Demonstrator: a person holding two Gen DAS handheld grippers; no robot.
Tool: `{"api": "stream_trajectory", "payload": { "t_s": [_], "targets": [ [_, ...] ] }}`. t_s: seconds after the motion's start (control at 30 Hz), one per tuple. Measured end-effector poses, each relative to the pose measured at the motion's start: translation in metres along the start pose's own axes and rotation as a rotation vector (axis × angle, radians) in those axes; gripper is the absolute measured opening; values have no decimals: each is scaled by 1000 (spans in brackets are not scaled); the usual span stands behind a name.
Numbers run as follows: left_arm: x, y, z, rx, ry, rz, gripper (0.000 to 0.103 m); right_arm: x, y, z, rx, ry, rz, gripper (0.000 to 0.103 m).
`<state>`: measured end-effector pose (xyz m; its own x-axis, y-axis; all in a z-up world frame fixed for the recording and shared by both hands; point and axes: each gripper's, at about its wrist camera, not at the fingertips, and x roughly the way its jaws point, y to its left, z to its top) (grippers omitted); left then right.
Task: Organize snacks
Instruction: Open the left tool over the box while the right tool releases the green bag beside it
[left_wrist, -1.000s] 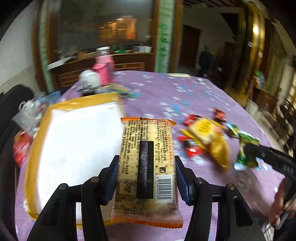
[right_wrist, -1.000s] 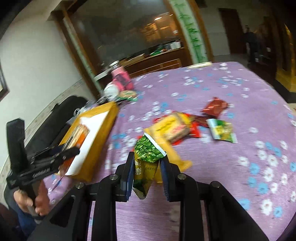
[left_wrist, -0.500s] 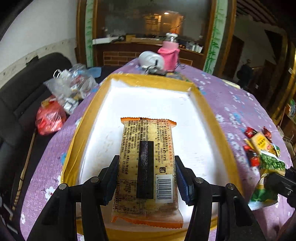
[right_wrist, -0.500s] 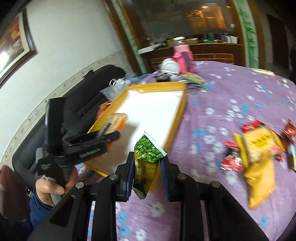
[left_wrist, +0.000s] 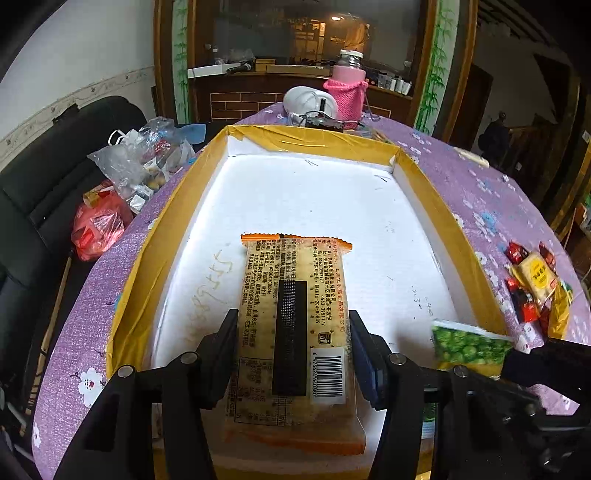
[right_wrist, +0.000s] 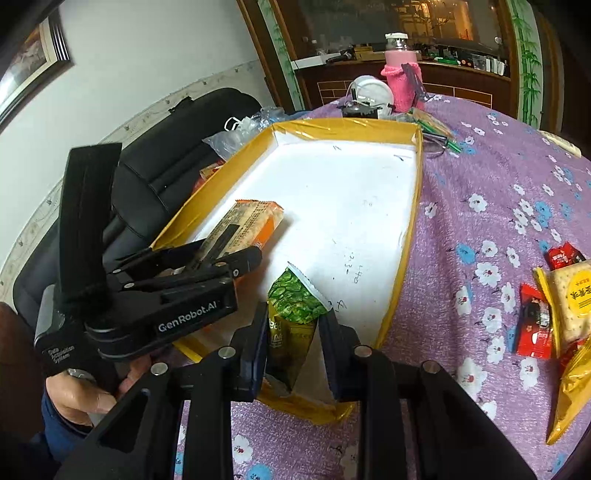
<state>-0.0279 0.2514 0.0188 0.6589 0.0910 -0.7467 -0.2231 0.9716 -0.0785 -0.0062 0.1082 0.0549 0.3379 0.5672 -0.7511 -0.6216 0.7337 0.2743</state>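
A shallow white tray with a yellow taped rim (left_wrist: 314, 144) (right_wrist: 410, 229) lies on the purple flowered tablecloth. My left gripper (left_wrist: 293, 332) is shut on an orange cracker packet (left_wrist: 295, 295), held printed side up over the tray's near end. In the right wrist view the same left gripper (right_wrist: 221, 254) holds the cracker packet (right_wrist: 251, 221) low above the tray's left side, with a person's hand on its handle. My right gripper (right_wrist: 294, 317) is shut on a green pea-snack packet (right_wrist: 295, 299) above the tray's near edge. That green packet (left_wrist: 469, 347) shows at the tray's right rim.
Loose snacks, a yellow cracker pack and red wrappers (right_wrist: 565, 295) (left_wrist: 532, 288), lie on the cloth right of the tray. A pink-sleeved bottle (left_wrist: 347, 92) and a white round object (left_wrist: 306, 99) stand behind it. Plastic bags (left_wrist: 140, 162) sit on a black sofa to the left.
Both grippers swung left from beside the loose snacks to over the tray, each keeping its packet. The right one has come in close beside the left.
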Motion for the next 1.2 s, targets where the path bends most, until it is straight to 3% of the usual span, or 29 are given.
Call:
{"api": "stream_trajectory", "payload": {
  "t_s": [0.97,1.2],
  "targets": [
    [9,1,2,-7,40,-15,60,5,11,-8,-58,-13,-34,26],
    [6,2,1,-14,31,-18,61,0,13,-9,-52,-26,-30,35]
  ]
}}
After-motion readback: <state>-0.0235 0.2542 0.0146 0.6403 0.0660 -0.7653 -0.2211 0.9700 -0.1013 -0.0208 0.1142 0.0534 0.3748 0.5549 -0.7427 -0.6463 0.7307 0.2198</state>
